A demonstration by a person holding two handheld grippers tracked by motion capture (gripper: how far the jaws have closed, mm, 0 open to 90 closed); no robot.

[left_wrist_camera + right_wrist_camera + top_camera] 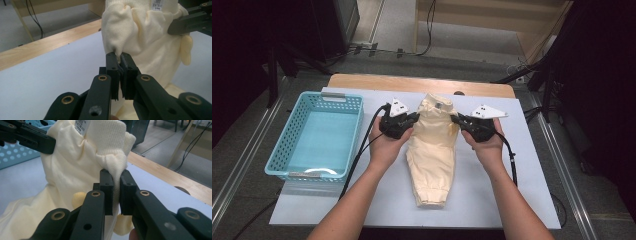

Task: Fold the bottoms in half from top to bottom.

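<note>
Left gripper [416, 118] jaws closed on a pinch of the cream trousers [433, 150] at the waistband's left edge; in the left gripper view [119, 58] a small fold of fabric is squeezed between the two black pads. Right gripper [455, 119] clamped the same way on the waistband's right edge; the right gripper view [116, 176] has ribbed knit cloth bunched between its jaws. Both grips face each other across the waist, and each gripper view catches the opposite gripper's jaw on the far side of the garment.

Trousers lie lengthwise in the middle of the white table top [522, 165], waist toward the far edge and lifted, legs folded together and trailing toward the near edge, cuff end flat. Fabric is soft, pale cream, smooth on the body, ribbed elastic at waist and cuffs; a white printed label [157, 5] sits inside the waistband. A cream drawstring end [79, 198] hangs below the waist.

Light blue plastic basket [287, 145] with perforated walls stands by the left edge, well apart from the trousers, nothing between them. Bare wooden strip [362, 80] runs along the far edge of the table. Black cables trail from both grippers back past the person's forearms. Nothing blocks either grip.
</note>
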